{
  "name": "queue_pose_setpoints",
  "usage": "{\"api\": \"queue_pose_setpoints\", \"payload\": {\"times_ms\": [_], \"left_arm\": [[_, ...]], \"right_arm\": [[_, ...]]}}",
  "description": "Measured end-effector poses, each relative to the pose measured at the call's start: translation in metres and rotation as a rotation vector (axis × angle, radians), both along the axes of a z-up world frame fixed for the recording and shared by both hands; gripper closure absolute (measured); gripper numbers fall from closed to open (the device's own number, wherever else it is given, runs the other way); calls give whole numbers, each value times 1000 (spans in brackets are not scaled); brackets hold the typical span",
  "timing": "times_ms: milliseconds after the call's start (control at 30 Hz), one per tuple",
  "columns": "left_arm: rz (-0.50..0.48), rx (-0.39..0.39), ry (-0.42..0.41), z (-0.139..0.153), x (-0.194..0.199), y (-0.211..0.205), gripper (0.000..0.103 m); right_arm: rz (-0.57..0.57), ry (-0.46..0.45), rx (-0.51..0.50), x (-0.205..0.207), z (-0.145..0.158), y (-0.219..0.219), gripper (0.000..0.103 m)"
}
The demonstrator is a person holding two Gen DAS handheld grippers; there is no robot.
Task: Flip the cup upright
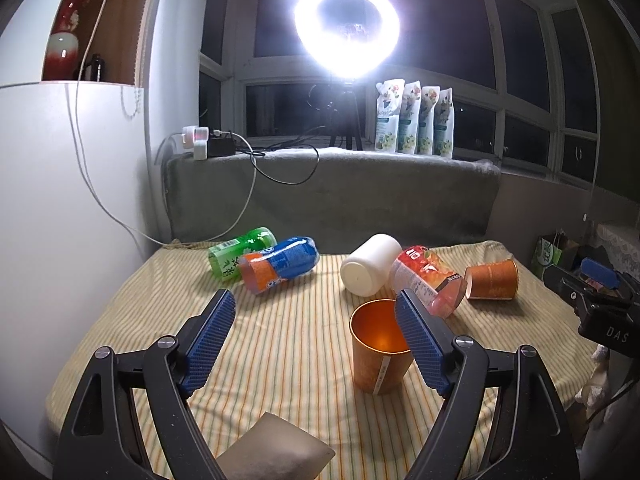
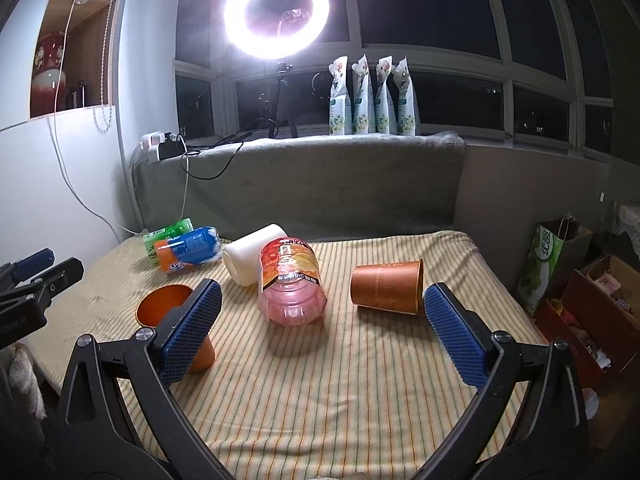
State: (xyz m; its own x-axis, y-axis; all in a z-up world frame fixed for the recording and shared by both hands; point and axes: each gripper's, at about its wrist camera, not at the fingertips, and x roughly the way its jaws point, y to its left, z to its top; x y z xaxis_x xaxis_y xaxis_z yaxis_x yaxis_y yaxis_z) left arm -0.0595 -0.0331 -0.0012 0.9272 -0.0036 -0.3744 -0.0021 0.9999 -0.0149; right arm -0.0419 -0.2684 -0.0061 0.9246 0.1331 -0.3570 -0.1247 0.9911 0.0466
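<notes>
An orange paper cup (image 1: 378,354) stands upright on the striped table, just left of my left gripper's right finger; it also shows in the right wrist view (image 2: 164,306) behind the left finger. A second orange cup (image 1: 493,280) lies on its side at the right; in the right wrist view this cup (image 2: 386,288) lies just ahead of the right finger, mouth to the right. A white cup (image 1: 370,264) lies on its side, also seen in the right wrist view (image 2: 252,258). My left gripper (image 1: 316,320) is open and empty. My right gripper (image 2: 322,312) is open and empty.
A pink-red bottle (image 2: 292,284) lies between the cups. A blue-orange bottle (image 1: 280,264) and a green bottle (image 1: 240,250) lie at the far left. The striped table (image 1: 280,360) ends at a grey ledge behind. A grey pad (image 1: 276,452) lies at the near edge. Boxes and bags (image 2: 592,300) stand right.
</notes>
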Motion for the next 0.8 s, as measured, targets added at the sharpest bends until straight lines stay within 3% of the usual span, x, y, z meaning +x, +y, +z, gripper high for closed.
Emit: {"api": "queue_pose_setpoints", "payload": {"times_ms": [800], "left_arm": [[-4,-3,10,-1,0,-1,21]], "right_arm": [[12,2,-7,-2,-1,6,0]]}}
